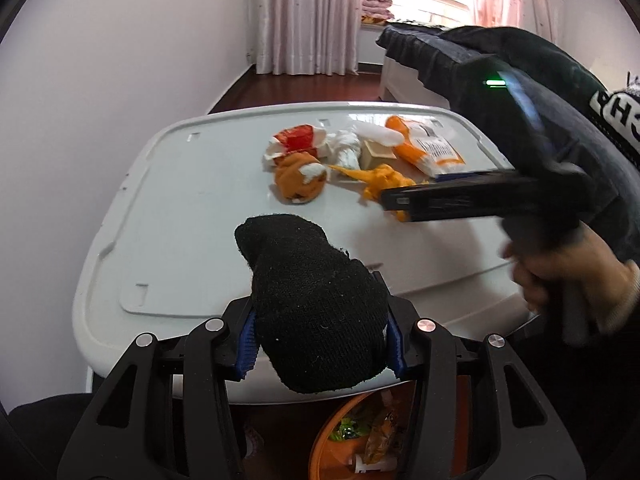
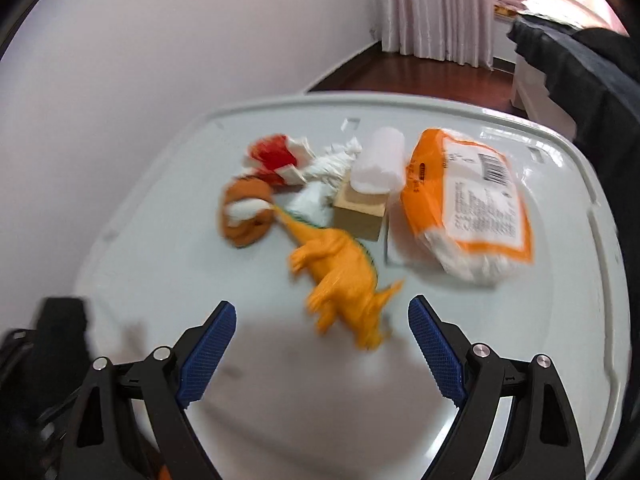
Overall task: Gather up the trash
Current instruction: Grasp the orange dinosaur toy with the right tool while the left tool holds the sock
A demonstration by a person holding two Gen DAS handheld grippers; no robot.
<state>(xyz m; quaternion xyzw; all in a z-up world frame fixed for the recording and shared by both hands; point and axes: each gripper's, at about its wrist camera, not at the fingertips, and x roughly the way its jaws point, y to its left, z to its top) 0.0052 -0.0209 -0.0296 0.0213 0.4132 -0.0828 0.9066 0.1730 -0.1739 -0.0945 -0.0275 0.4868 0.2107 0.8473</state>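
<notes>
My left gripper (image 1: 320, 344) clenched a black sock (image 1: 316, 304); my right gripper (image 2: 320, 344) hung released above the orange dinosaur (image 2: 344, 280) on the worktop (image 2: 160, 240).

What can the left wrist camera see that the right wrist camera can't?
Only the left wrist view shows the fuzzy black knitted sock clamped in the left gripper, and the round orange trash bin below the table edge. Only the right wrist view shows the right gripper with its jaws open. Both show the orange plastic dinosaur toy and the orange-and-white tissue packet on the white plastic table.
</notes>
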